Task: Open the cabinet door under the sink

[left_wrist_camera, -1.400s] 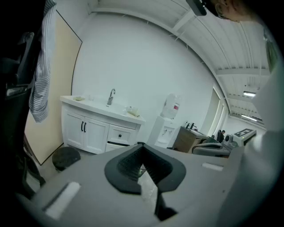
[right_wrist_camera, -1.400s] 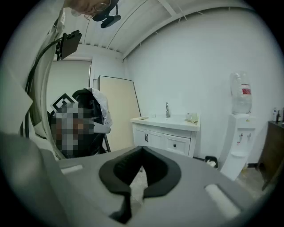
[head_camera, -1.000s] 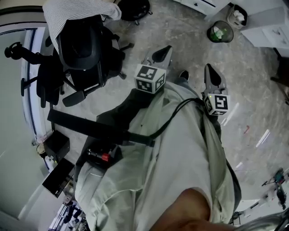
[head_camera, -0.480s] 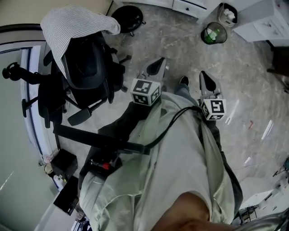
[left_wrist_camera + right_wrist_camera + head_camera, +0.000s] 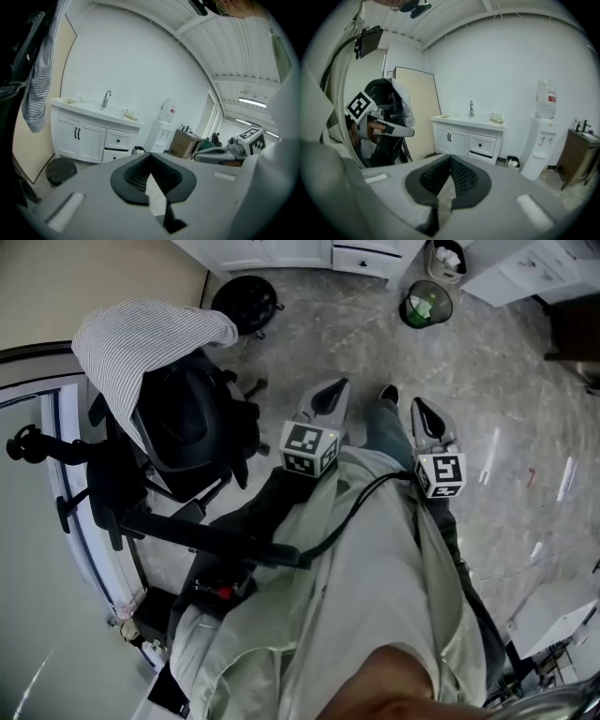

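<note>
The white sink cabinet (image 5: 77,138) stands against the far wall, with two doors closed, black handles and a faucet (image 5: 107,98) above. In the right gripper view the cabinet (image 5: 452,140) is also far off, and in the head view only its base (image 5: 281,251) shows at the top edge. My left gripper (image 5: 330,390) and right gripper (image 5: 420,409) are held side by side in front of my body, above the floor. The left gripper (image 5: 150,157) has its jaws shut with nothing between them. So does the right gripper (image 5: 450,161). Neither touches the cabinet.
A black office chair (image 5: 178,418) draped with a striped cloth stands at my left. A round black stool (image 5: 244,301) sits before the cabinet, and a waste bin (image 5: 427,304) to its right. A water dispenser (image 5: 541,136), a wooden unit (image 5: 581,159) and a beige board (image 5: 417,112) line the wall.
The head view has swung toward the wall: white cabinet fronts now show along the top and the stool has come fully into view. Both grippers stay shut in front of my body.
</note>
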